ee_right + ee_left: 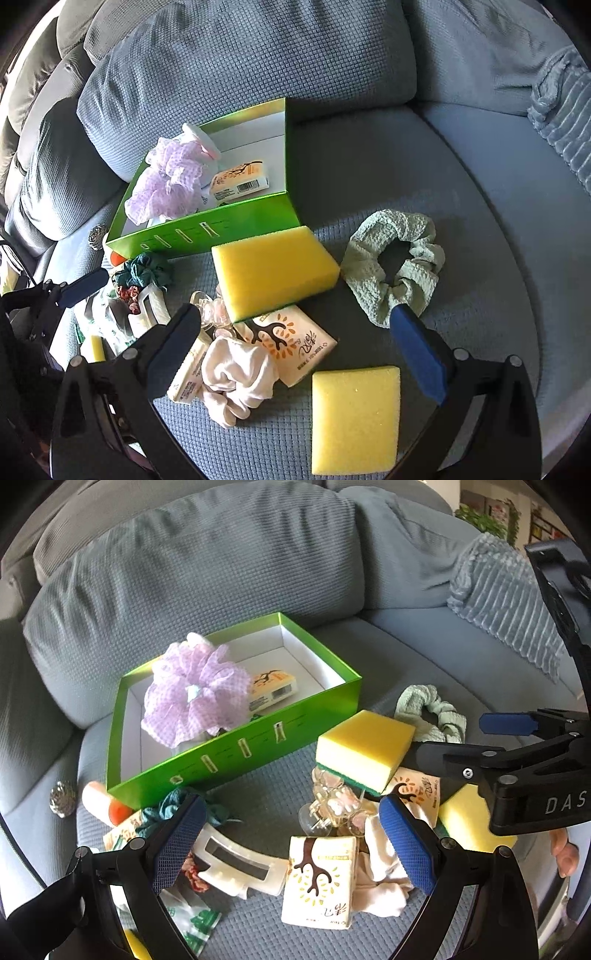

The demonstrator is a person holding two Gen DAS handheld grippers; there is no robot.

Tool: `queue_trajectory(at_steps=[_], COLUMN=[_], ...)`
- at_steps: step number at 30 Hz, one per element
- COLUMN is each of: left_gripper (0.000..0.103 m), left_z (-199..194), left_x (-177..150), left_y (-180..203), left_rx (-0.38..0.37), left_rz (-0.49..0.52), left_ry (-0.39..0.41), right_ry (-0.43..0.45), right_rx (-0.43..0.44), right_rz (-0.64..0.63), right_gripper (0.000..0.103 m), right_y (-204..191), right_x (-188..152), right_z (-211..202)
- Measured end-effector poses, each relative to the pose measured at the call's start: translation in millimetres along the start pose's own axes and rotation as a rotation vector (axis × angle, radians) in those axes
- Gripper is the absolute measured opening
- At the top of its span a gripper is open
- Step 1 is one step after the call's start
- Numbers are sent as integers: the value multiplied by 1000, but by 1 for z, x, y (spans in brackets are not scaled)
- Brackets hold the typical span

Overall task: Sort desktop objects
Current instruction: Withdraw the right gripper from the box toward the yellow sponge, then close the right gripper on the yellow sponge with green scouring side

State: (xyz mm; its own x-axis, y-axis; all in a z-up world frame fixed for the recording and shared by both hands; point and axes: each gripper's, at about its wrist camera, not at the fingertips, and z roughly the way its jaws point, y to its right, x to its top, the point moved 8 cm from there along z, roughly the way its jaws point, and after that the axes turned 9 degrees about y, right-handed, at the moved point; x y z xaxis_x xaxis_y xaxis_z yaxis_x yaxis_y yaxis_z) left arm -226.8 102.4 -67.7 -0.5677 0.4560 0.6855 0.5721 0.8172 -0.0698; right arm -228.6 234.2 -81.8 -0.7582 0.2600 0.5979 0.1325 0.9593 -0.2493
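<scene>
An open green box (236,738) sits on the sofa seat and holds a purple scrunchie (195,694) and a tissue pack (273,686). In front of it lies a heap: a yellow sponge (273,273), a tissue pack (291,339), a white scrunchie (236,376), a clear hair claw (332,801) and a white hair clip (236,867). My left gripper (291,801) is open above the clip and another tissue pack (319,878). My right gripper (293,315) is open just short of the sponge, holding nothing.
A mint scrunchie (395,266) and a second yellow sponge (354,413) lie to the right. A dark green scrunchie (177,805), an orange-capped tube (103,801) and a silver ornament (62,797) lie left of the box. Grey cushions (207,565) rise behind.
</scene>
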Motion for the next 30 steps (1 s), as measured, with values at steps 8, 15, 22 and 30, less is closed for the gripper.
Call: queue_trajectory(at_steps=[8, 15, 22, 30], left_gripper=[95, 95, 95, 95], left_z=[11, 23, 33, 42], left_x=[5, 6, 3, 1], left_y=[20, 26, 28, 29], left_rx=[-47, -74, -100, -120], left_rz=[59, 56, 43, 37], left_ry=[16, 2, -11, -30], right_ry=[-3, -10, -14, -16], right_rx=[3, 4, 9, 11], right_rz=[11, 29, 49, 68], right_gripper=[103, 103, 103, 103], right_y=[5, 10, 12, 10], right_x=[-3, -3, 0, 4], right_z=[9, 18, 25, 33])
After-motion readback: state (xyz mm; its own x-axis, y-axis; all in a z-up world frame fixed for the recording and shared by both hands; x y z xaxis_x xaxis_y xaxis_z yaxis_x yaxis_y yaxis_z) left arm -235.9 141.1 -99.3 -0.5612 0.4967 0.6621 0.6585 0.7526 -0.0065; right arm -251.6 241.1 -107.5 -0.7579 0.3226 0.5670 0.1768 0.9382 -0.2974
